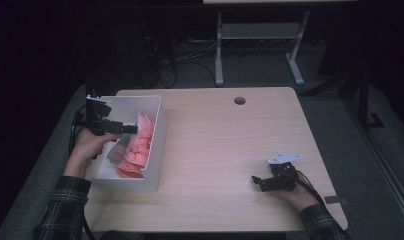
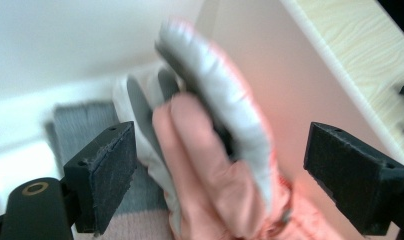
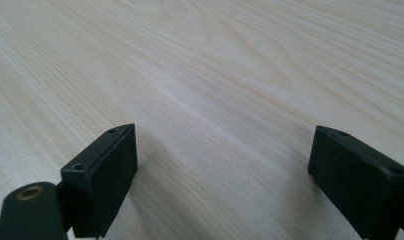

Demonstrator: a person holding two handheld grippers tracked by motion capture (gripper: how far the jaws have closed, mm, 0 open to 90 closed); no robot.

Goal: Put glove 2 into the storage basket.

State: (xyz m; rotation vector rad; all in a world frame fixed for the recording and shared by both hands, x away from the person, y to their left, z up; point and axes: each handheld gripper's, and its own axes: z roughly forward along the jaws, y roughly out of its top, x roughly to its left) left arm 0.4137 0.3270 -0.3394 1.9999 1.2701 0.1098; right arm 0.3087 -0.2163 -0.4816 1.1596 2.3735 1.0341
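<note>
Now the Gloves Lie in the White Box, Both Claws Wide

Now the left gripper (image 1: 124, 129) hovers over the white box (image 1: 157, 150) at the 9 o'clock side of the table (image 1: 230, 150). Its jaws stand wide apart and press on nothing. In the left gripper view, a pink and grey glove (image 2: 215, 150) is between the pads (image 2: 110, 175) without touching them; its fingers point toward 11 o'clock. In the high view, the pile of pink gloves (image 1: 137, 145) runs along the box's right wall, with its long axis from 12 to 6 o'clock. A grey piece (image 1: 119, 150) lies just beside it. The right gripper (image 1: 257, 181) rests on the table near 4 o'clock, its jaws spread open and empty, pointing toward 9 o'clock.
</note>
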